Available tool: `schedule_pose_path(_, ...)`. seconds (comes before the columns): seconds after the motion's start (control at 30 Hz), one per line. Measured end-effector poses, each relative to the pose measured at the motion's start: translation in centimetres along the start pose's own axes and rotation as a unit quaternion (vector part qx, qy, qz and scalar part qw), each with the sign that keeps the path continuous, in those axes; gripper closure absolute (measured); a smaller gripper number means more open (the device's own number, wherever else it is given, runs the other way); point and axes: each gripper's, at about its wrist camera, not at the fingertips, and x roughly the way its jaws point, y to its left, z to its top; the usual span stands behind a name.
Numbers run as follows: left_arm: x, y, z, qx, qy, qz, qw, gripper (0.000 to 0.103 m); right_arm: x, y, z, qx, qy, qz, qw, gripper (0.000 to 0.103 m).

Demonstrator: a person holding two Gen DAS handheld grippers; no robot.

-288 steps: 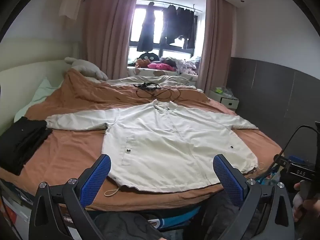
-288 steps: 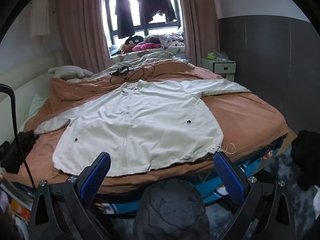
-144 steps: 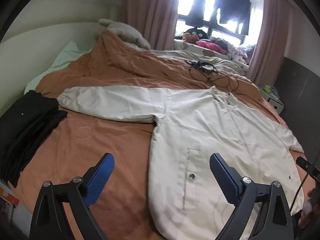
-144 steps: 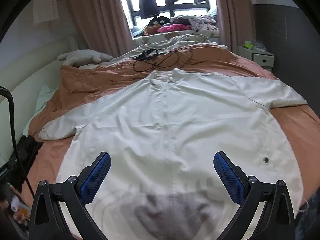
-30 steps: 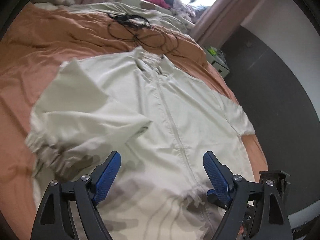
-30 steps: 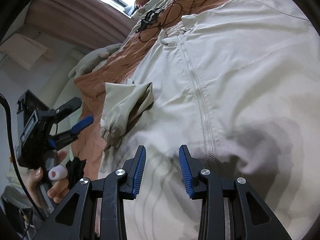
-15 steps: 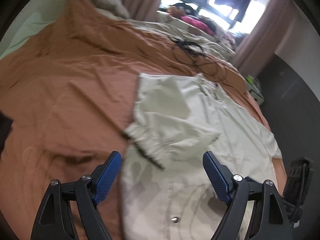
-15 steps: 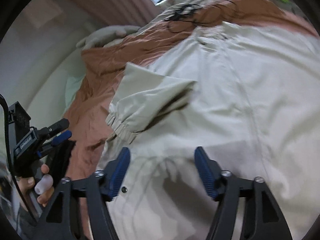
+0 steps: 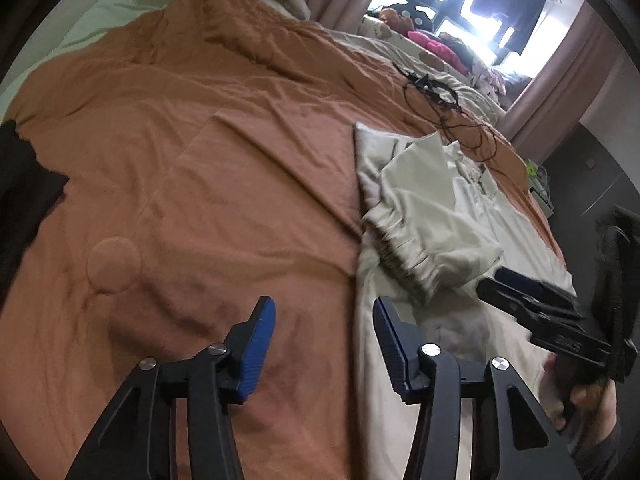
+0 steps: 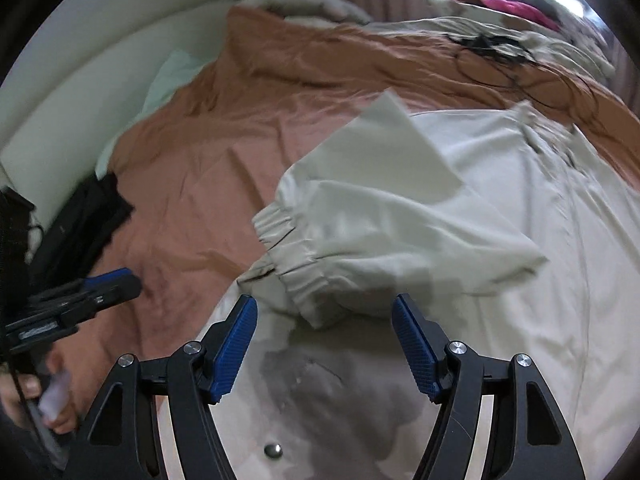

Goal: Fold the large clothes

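A cream jacket [image 9: 460,216] lies spread on the orange bed cover [image 9: 200,160]. Its left sleeve is folded across the chest, with the elastic cuff [image 9: 404,256] near the jacket's left edge. My left gripper [image 9: 323,316] hovers over that edge, its jaws closing with nothing between them. My right gripper [image 10: 325,312] is open and empty just short of the cuff [image 10: 296,256], above the jacket's front [image 10: 540,340]. Each view shows the other gripper in a hand: the right gripper [image 9: 524,292] and the left gripper [image 10: 100,284].
A stack of black folded clothes [image 9: 20,184] lies at the bed's left side, also the dark pile [image 10: 80,220]. Black cables [image 9: 440,96] sprawl beyond the collar. Pillows and a headboard [image 10: 80,92] are on the left; a cluttered window sill [image 9: 432,40] is at the back.
The sleeve now lies folded on the jacket. My left gripper swung left to the jacket's edge and its jaws narrowed. My right gripper opened wide and turned toward the cuff.
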Motion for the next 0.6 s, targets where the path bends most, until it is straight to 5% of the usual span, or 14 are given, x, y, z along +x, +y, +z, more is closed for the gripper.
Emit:
schedule_pose_path(0.27,-1.0,2.0,-0.7,-0.009,-0.002,0.009,0.9999,0.051,6.3,2.5,0.0,-0.077,0.06,-0.061,0.993,0.033)
schedule_pose_path(0.3,-1.1,2.1,-0.8,-0.011,-0.002,0.008,0.9999,0.051,6.6,2.5,-0.1,-0.083,0.061,-0.07,0.992,0.038)
schedule_pose_path(0.33,-1.1,2.1,-0.8,-0.012,-0.002,0.008,0.9999,0.051,6.6,2.3,-0.2,-0.083,0.056,-0.08,0.992,0.062)
schedule_pose_path(0.43,-1.3,1.9,-0.7,-0.012,-0.004,0.01,0.9999,0.051,5.1,0.8,0.1,-0.049,0.047,-0.041,0.997,0.082)
schedule_pose_path(0.6,-1.1,1.3,-0.5,-0.014,-0.005,0.007,0.9999,0.051,0.0,-1.6,0.6,-0.007,0.003,-0.008,1.0,0.092)
